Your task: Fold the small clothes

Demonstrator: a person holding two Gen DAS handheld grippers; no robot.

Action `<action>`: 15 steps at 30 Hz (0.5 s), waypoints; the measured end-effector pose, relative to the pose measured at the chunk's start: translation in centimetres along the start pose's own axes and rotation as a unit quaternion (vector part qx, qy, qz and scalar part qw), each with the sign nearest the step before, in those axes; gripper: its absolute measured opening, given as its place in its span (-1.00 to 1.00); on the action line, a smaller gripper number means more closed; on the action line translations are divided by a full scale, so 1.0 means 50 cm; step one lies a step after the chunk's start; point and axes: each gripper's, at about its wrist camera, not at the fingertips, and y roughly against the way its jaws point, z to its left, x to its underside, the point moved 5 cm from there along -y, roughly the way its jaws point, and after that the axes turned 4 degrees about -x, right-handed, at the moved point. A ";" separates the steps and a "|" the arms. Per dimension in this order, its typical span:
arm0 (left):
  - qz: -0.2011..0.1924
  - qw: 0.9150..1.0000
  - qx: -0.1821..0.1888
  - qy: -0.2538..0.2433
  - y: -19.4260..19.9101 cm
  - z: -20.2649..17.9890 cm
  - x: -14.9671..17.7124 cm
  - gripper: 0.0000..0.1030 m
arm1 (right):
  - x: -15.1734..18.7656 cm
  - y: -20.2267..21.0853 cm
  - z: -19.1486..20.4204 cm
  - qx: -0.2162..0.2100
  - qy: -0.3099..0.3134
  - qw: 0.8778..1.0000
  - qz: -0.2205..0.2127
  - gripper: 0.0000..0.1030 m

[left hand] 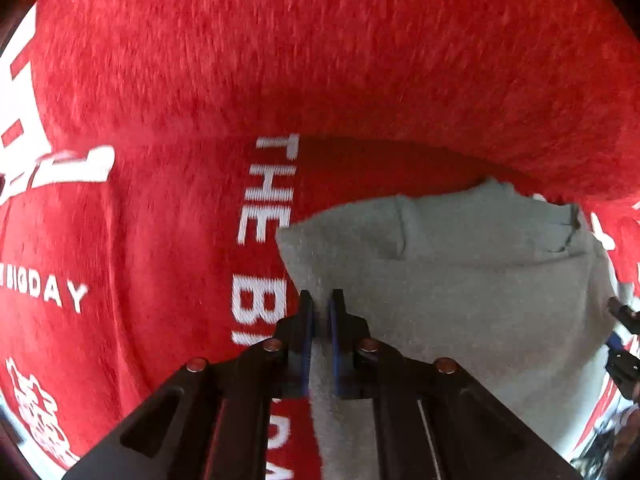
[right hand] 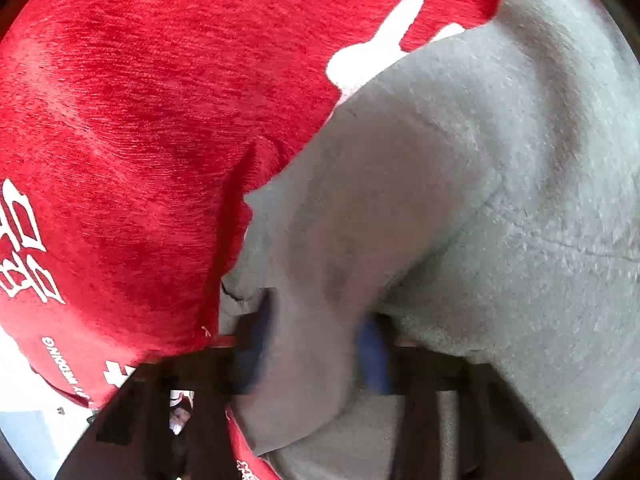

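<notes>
We see the left gripper (left hand: 320,312) clamped on an edge of the small grey knit garment (left hand: 460,280). The right gripper (right hand: 316,344) has grey cloth between its blue pads (right hand: 256,340), seemingly pinched; blur limits certainty. The garment lies over the red fuzzy printed cloth (left hand: 280,60). Risks, we judge: the thin hold slipping under tension, uneven pulling skewing the fold, or snagging the red cloth beneath.

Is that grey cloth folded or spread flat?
Neither: the grey cloth hangs bunched, pinched by both claws, above the red fabric.
</notes>
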 end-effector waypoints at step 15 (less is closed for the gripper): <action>0.026 0.998 0.054 -0.025 -0.015 0.062 -0.018 -0.83 | 0.389 -0.241 0.112 -0.074 0.028 0.975 0.207 -0.63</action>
